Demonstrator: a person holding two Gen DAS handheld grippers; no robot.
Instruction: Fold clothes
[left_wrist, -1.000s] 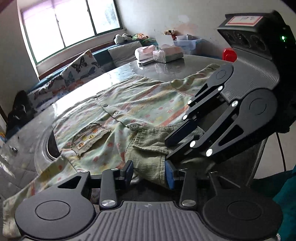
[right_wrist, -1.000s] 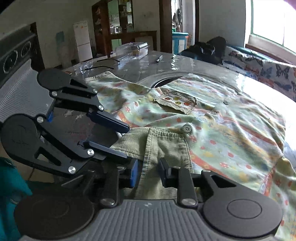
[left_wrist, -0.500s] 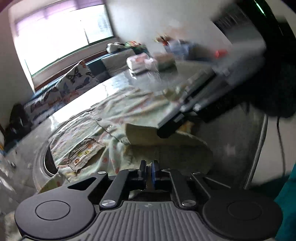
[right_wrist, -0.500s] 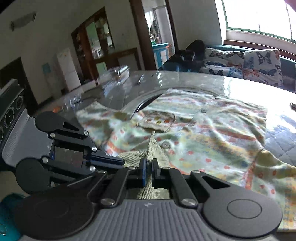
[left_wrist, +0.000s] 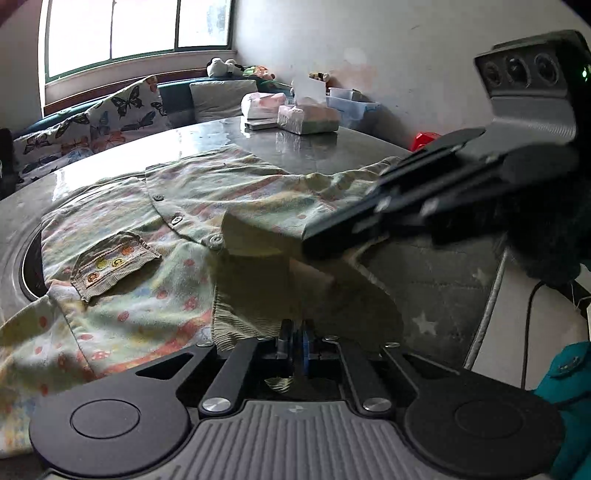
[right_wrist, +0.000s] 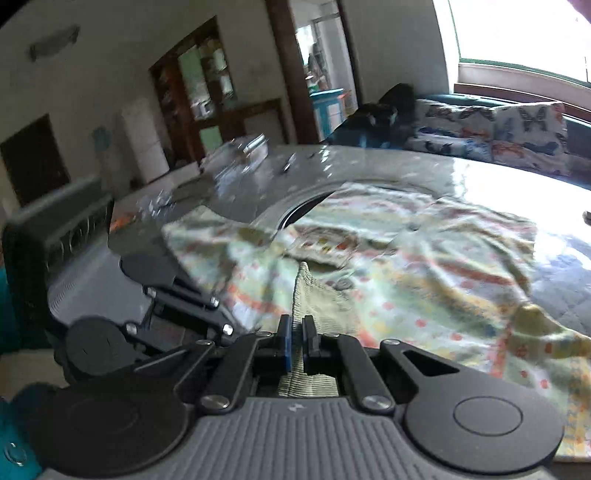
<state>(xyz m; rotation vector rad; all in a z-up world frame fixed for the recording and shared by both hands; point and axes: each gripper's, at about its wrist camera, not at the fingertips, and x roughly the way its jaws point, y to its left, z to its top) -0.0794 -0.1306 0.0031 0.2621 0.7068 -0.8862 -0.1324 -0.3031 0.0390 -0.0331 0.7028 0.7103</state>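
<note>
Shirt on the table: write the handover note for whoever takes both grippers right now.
Left gripper: shut on the shirt's ribbed collar.
Right gripper: shut on the same collar, further along it.
Shirt: spread front up on the round table, buttoned, pocket showing; the collar end is raised off the table.
Done: both grips taken.
Left: the whole fold; probably carry the collar end over toward the far hem, then lay it flat.

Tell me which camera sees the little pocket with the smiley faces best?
The left wrist view. There the pocket on the shirt is sharp, so its row of round faces shows clearly. In the right wrist view the same pocket is farther off and blurred; you only see colored dots.
</note>
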